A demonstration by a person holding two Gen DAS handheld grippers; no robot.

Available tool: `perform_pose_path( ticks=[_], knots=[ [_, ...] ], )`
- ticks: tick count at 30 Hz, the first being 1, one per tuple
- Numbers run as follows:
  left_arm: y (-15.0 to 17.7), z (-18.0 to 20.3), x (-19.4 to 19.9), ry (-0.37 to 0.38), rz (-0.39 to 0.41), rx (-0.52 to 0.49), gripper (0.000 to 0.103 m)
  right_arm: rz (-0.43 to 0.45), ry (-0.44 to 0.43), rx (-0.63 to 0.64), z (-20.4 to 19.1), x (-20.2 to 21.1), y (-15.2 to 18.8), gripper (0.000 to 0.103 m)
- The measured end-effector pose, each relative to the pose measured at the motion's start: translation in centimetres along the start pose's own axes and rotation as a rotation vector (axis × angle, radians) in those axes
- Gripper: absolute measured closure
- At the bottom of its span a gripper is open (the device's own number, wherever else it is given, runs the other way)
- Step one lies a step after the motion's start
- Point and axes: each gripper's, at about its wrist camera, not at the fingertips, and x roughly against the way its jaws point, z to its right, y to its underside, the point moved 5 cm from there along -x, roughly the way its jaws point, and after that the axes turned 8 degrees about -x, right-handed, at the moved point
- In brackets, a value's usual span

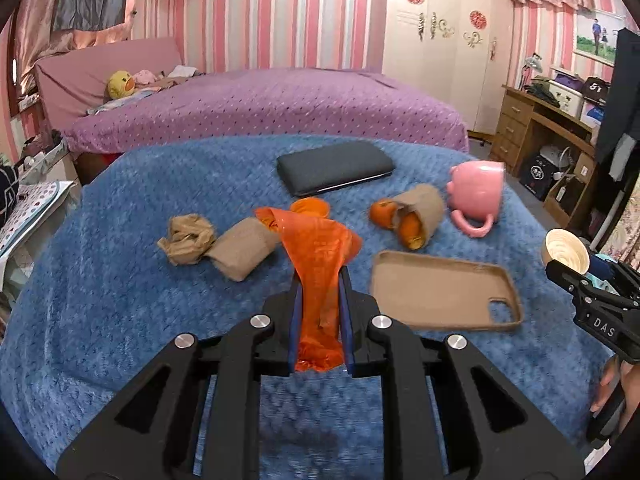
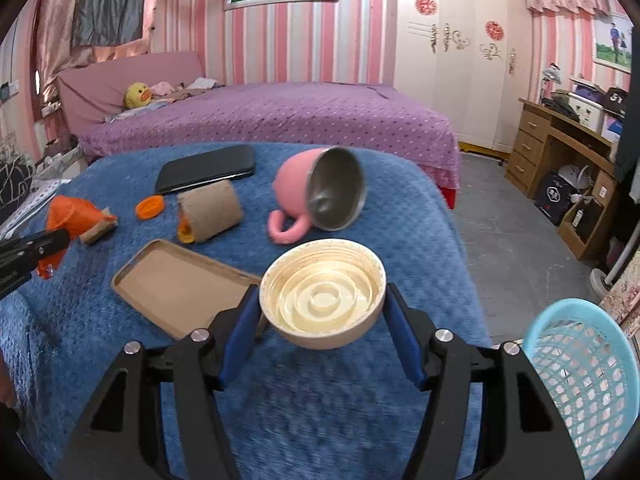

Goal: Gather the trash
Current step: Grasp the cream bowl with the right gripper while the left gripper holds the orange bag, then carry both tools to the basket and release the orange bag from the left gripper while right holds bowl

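Observation:
My left gripper (image 1: 320, 292) is shut on an orange plastic wrapper (image 1: 320, 256) and holds it above the blue blanket (image 1: 120, 300). My right gripper (image 2: 322, 304) is shut on a cream jar lid (image 2: 324, 300), also seen in the left wrist view (image 1: 564, 250). A crumpled brown paper ball (image 1: 186, 238), a brown paper roll (image 1: 244, 252) and an orange cap (image 1: 310, 206) lie on the blanket. A second brown roll (image 1: 420, 208) lies with orange peel (image 1: 382, 212). A light blue mesh basket (image 2: 584, 376) stands at lower right of the right wrist view.
A pink mug (image 2: 316, 192) lies on its side at the right. A tan phone case (image 1: 444, 292) and a black phone (image 1: 334, 166) lie on the blanket. A purple bed (image 1: 260, 104) is behind, a wooden desk (image 2: 560, 144) at right.

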Motion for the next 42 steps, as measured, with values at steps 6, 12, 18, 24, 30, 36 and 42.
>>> perform_pose_path(
  ticks=[6, 12, 18, 24, 30, 36, 42],
  knots=[
    [-0.5, 2.7, 0.7, 0.028, 0.029, -0.024, 0.088, 0.03, 0.026, -0.023, 2.9, 1.5, -0.7, 0.042],
    [-0.5, 6.5, 1.6, 0.057, 0.058, -0.082, 0.088, 0.05, 0.067, -0.049, 6.8, 3.0, -1.1, 0.042],
    [-0.2, 10.6, 2.3, 0.114, 0.074, -0.127, 0.088, 0.063, 0.106, -0.088, 10.8, 4.1, -1.2, 0.041],
    [-0.3, 14.9, 2.2, 0.158, 0.069, -0.174, 0.088, 0.071, 0.172, -0.125, 15.5, 5.1, -0.9, 0.041],
    [-1.1, 19.6, 3.3, 0.191, 0.102, -0.227, 0.088, 0.092, 0.204, -0.196, 19.9, 6.0, -0.9, 0.041],
    [-1.6, 26.2, 4.6, 0.28, 0.116, -0.263, 0.088, 0.107, 0.237, -0.242, 23.4, 7.3, -0.1, 0.041],
    [-0.2, 31.7, 6.1, 0.351, 0.118, -0.318, 0.088, 0.119, 0.265, -0.289, 26.6, 8.5, 0.9, 0.041]
  ],
)
